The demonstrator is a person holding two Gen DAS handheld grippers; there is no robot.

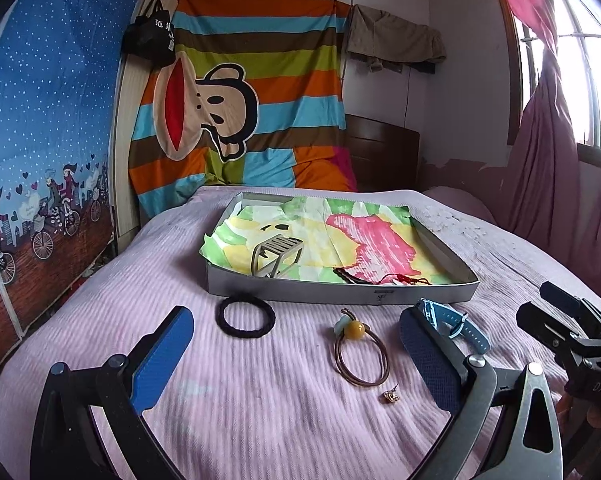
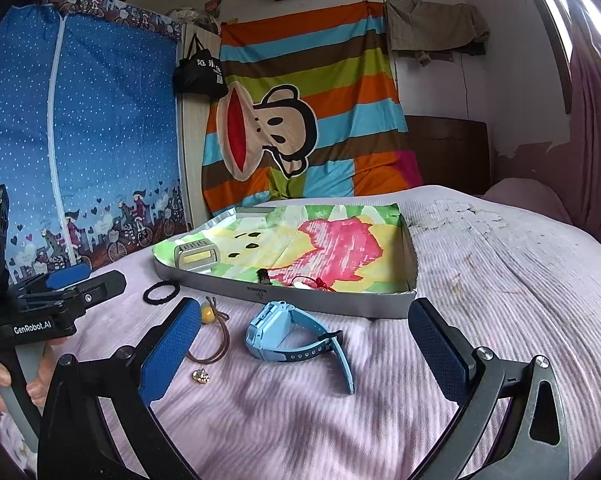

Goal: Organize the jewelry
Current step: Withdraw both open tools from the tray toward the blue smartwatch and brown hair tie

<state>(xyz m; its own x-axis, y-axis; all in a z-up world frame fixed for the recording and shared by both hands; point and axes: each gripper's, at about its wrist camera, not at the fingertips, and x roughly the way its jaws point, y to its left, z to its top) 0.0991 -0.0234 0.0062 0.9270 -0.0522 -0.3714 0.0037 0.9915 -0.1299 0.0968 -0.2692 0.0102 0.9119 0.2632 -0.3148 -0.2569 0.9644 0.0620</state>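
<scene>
A shallow grey box (image 1: 340,293) lined with colourful paper lies on the pink bedspread; it also shows in the right wrist view (image 2: 324,300). Inside are a silvery cuff (image 1: 276,256) and a red-and-black cord piece (image 1: 380,278). In front of the box lie a black hair tie (image 1: 246,317), a brown cord bracelet with a yellow bead (image 1: 360,356), a small gold earring (image 1: 390,396) and a light blue watch (image 2: 288,334). My left gripper (image 1: 296,344) is open above the bracelet. My right gripper (image 2: 308,344) is open around the watch, not touching it.
The pink bed (image 1: 260,420) carries everything. A striped monkey sheet (image 1: 240,100) hangs behind, a blue wardrobe cover (image 1: 40,140) stands left, a pink curtain and window (image 1: 548,120) are at right. A dark headboard (image 1: 380,152) stands behind the box.
</scene>
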